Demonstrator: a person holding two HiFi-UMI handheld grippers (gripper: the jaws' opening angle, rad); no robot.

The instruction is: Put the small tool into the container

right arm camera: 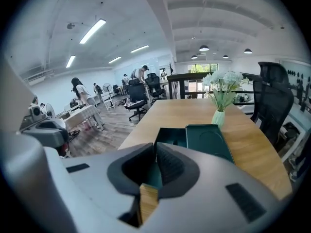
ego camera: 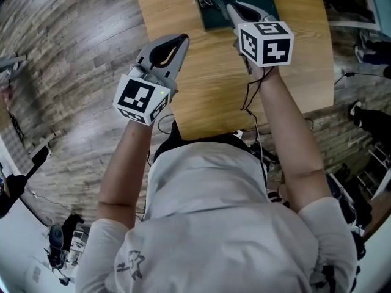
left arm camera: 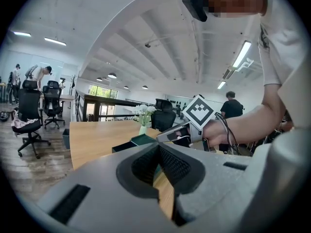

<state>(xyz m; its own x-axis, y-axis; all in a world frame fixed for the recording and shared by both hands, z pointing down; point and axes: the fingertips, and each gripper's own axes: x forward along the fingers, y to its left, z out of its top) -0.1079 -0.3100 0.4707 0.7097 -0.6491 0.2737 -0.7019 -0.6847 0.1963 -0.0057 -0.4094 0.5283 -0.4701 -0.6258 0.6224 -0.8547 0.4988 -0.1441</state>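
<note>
A dark green container (ego camera: 215,5) lies on the wooden table (ego camera: 208,96) at its far side; in the right gripper view it shows as an open tray (right arm camera: 171,136) with a flat green lid (right arm camera: 209,141) beside it. A small pale item (ego camera: 204,0) lies in the tray, too small to identify. My right gripper (ego camera: 231,6) hovers at the container's near edge, shut and empty (right arm camera: 155,144). My left gripper (ego camera: 182,38) hangs over the table's left part, shut with nothing in it (left arm camera: 158,145). From the left gripper view, the right gripper (left arm camera: 167,135) and the container (left arm camera: 141,141) are visible.
A vase of white flowers (right arm camera: 219,111) stands on the table beyond the container. The table's left edge (ego camera: 142,17) drops to a wood floor. Office chairs (right arm camera: 137,97), desks and people fill the room behind. A black chair (right arm camera: 273,101) stands at the right.
</note>
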